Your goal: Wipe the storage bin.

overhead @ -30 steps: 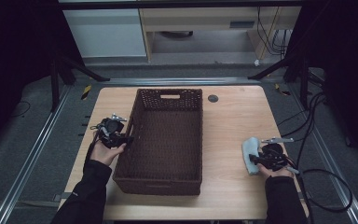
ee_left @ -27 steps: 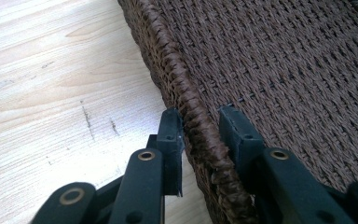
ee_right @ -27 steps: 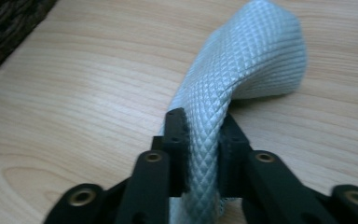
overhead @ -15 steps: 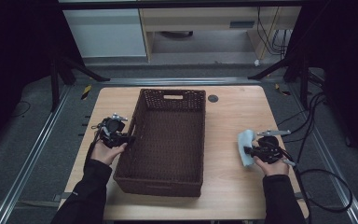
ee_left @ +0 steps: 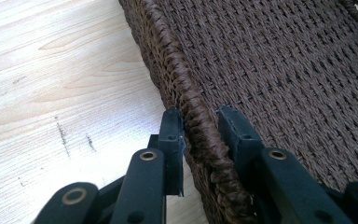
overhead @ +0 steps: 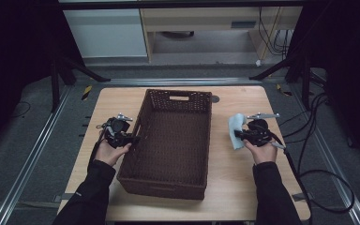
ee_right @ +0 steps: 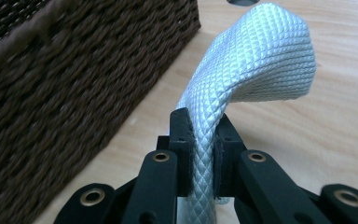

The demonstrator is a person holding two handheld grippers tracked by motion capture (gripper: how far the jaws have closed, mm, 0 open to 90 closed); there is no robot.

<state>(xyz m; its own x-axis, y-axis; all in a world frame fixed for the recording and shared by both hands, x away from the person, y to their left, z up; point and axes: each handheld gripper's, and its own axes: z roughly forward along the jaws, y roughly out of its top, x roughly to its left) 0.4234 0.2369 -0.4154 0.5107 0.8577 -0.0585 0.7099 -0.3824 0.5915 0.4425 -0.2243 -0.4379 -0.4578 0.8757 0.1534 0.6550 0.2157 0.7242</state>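
A dark brown woven basket (overhead: 178,92) stands in the middle of the wooden table (overhead: 243,187). My left gripper (overhead: 133,137) sits at its left wall. In the left gripper view the jaws (ee_left: 200,126) straddle the braided rim (ee_left: 168,51), one outside, one inside, and press on it. My right gripper (overhead: 238,135) hovers right of the basket, shut on a pale blue quilted cloth (overhead: 236,123). In the right gripper view the cloth (ee_right: 261,51) rises from between the pinching jaws (ee_right: 203,123) and folds over above the table, beside the basket's outer wall (ee_right: 74,70).
A small dark round hole (overhead: 215,99) lies in the tabletop by the basket's far right corner. Cables (overhead: 309,154) trail off the table's right side. Metal rails and dark stand legs (overhead: 75,70) flank the table. Bare wood (ee_left: 51,70) lies left of the basket.
My right gripper has lifted the blue cloth off the table and carried it farther away and a little toward the basket. The left gripper has stayed on the basket's rim.
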